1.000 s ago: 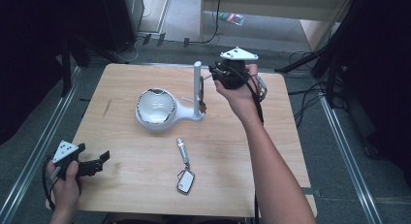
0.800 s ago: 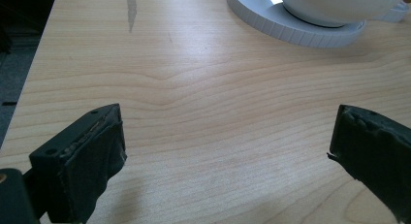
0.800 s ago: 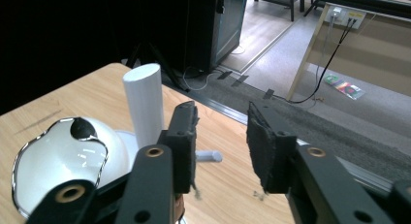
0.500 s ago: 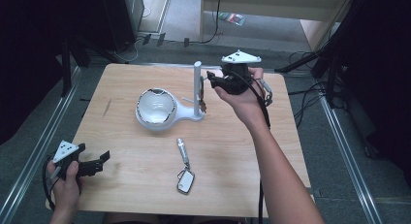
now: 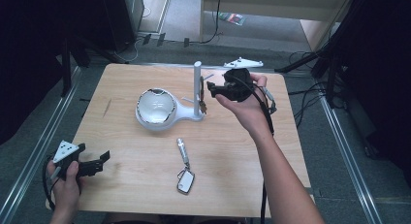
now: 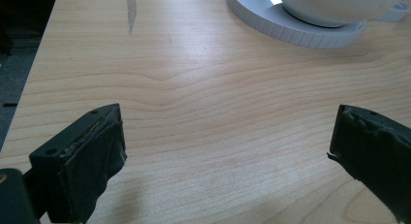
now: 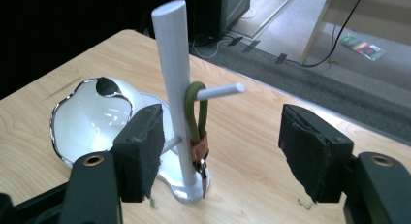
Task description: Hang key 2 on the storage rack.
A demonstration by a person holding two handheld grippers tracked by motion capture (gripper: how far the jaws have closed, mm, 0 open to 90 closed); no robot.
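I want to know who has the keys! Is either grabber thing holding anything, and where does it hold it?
Nothing is held. The right gripper has just been opening; the green key strap hangs free on the stand's peg. The left gripper is open over the table.

My left gripper view cuts off the white bowl [image 6: 339,10] at the top edge; my right hand [image 5: 245,105] hides its gripper's jaws from above.

1. No legible text, brand, number or sign anywhere on the wooden surface [image 5: 232,151] in the high view or in either gripper view.
2. Colourful printed item [image 5: 234,18] on the floor beyond the surface: print too small and blurred to read.
3. White stand [image 7: 174,88] and green key strap [image 7: 197,118]: plain, no readable marking.
4. Key fob [image 5: 185,180]: no readable label.
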